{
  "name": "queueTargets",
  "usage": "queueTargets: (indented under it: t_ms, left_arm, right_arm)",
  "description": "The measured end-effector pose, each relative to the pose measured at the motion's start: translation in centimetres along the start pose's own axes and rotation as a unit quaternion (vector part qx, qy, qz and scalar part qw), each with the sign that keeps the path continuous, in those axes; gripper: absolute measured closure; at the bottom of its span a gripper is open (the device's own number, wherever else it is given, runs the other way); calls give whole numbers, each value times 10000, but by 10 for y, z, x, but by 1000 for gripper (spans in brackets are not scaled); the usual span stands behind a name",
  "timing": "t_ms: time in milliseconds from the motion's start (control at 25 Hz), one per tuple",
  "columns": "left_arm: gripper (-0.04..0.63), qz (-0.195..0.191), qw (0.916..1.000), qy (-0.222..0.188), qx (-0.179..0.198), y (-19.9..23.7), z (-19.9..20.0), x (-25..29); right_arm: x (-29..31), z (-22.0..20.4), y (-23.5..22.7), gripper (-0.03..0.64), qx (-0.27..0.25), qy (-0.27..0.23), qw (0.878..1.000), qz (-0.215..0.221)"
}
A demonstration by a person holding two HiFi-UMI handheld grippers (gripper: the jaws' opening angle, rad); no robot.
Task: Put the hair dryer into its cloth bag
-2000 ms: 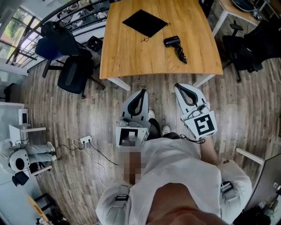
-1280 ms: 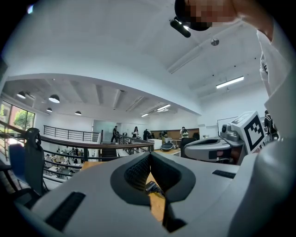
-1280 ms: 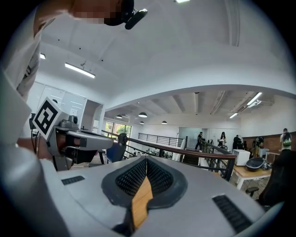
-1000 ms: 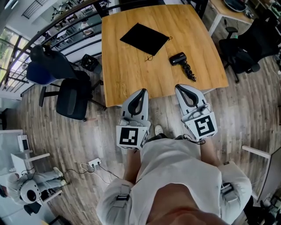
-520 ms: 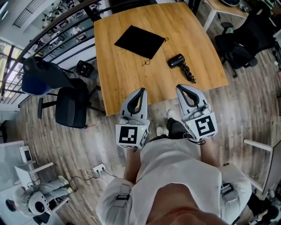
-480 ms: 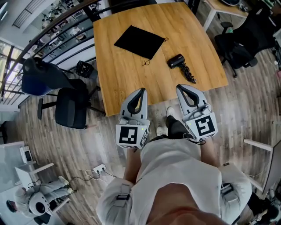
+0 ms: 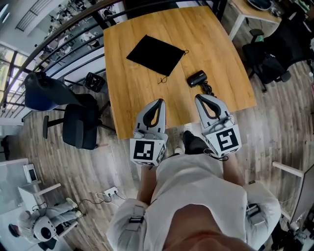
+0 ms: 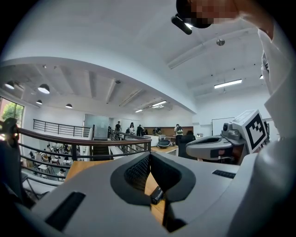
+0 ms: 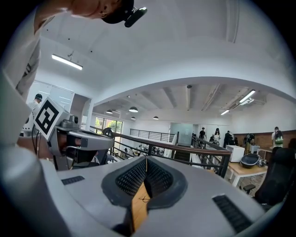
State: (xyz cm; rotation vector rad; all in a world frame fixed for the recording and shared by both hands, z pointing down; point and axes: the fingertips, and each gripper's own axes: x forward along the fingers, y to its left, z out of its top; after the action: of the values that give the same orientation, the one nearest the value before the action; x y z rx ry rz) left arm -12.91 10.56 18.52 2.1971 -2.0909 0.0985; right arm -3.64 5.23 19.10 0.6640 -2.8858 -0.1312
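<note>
A black cloth bag (image 7: 155, 55) lies flat on the wooden table (image 7: 127, 93), its drawstring (image 7: 162, 80) trailing toward me. The black hair dryer (image 7: 197, 78) lies to the bag's right with its coiled cord (image 7: 206, 89). My left gripper (image 7: 159, 101) is shut and empty, its tips over the table's near edge. My right gripper (image 7: 200, 96) is also shut and empty, just short of the dryer's cord. In the left gripper view the dryer (image 8: 156, 195) shows through the gap below the closed tips. The right gripper view shows the drawstring (image 9: 144, 199) on the wood.
Black office chairs (image 7: 81, 127) and a blue one (image 7: 46, 90) stand left of the table beside a railing (image 7: 73, 22). Another black chair (image 7: 267, 63) and a second table (image 7: 250, 7) are on the right. A power strip (image 7: 110, 190) lies on the floor.
The person has walked up to the table. Both grippers, earlier over the floor, now reach over the table's near edge, closer to the dryer and bag. Jaws unchanged.
</note>
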Motion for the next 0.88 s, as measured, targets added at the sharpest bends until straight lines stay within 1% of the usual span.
queueTargets:
  t_ms: [160, 400, 520, 720, 880]
  left_arm:
    - [575, 21, 10000, 17, 1, 4, 8, 34]
    - [575, 31, 9999, 141, -22, 5, 6, 80]
    - [575, 44, 9999, 156, 21, 4, 10, 102]
    - [575, 108, 9997, 198, 39, 4, 11, 127]
    - [575, 157, 9995, 267, -9, 5, 6, 140]
  right_arm:
    - [17, 2, -28, 595, 54, 2, 10000, 35]
    - [37, -6, -75, 595, 82, 67, 9999, 10]
    - [44, -11, -95, 595, 27, 230, 9997, 22]
    - [57, -16, -117, 595, 65, 199, 9997, 123]
    - [67, -23, -125, 595, 124, 234, 9994, 228]
